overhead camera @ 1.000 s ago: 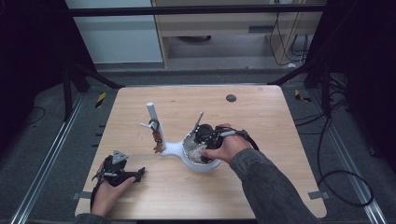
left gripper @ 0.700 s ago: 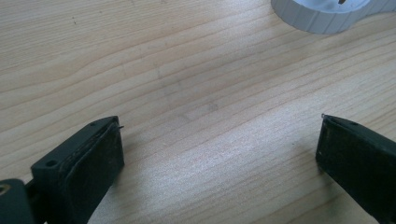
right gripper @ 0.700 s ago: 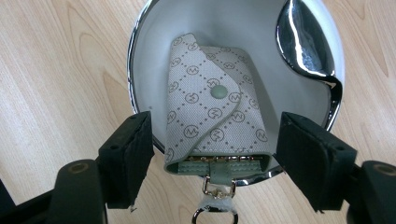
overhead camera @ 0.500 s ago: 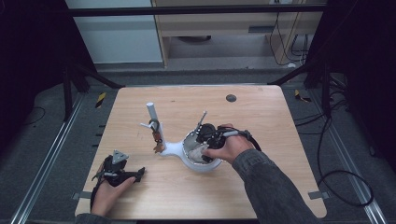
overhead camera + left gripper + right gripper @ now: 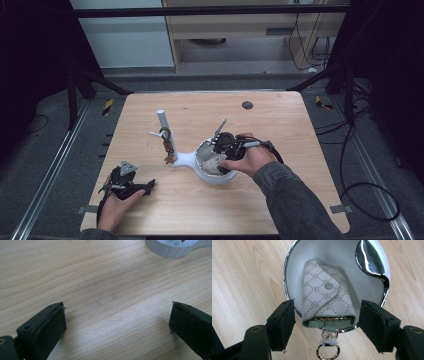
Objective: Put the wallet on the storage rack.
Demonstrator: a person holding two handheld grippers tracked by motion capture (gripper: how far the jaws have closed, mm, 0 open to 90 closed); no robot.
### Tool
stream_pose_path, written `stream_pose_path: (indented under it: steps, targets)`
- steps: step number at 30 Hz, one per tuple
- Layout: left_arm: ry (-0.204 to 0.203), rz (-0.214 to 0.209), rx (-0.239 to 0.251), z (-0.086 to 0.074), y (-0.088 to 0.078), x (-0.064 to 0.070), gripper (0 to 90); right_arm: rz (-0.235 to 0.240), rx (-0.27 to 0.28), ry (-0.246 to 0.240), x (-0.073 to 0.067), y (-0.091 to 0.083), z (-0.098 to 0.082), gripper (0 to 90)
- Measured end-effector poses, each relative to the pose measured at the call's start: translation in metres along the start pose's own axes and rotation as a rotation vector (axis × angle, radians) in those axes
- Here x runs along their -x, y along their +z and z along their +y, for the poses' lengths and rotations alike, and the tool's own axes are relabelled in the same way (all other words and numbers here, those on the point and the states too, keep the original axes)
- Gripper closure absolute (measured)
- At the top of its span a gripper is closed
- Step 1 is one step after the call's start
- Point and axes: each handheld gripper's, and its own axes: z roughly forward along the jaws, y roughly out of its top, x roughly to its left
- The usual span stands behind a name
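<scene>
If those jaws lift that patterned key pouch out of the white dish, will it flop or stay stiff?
The grey patterned fabric key pouch looks soft, so it probably bends a little. Its snap-closed flap should keep it together. The metal ring would likely dangle.

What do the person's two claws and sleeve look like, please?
Both claws, the left claw and the right claw, are black with blocky, padded jaws. The left carries a grey three-cornered plate; a black cable trails from the right. The sleeve is dark grey.
</scene>
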Motion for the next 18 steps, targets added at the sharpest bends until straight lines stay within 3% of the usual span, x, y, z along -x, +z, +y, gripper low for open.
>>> stream_pose_path:
  steps: [6,18]
  targets:
    - [-0.001,0.000,0.000,0.000,0.000,0.000,0.2,0.007,0.029,0.016,0.001,-0.005,-0.006,27.4]
    - [-0.003,-0.001,0.000,0.000,0.000,0.000,0.2,-0.005,0.092,0.052,0.001,-0.016,-0.015,12.1]
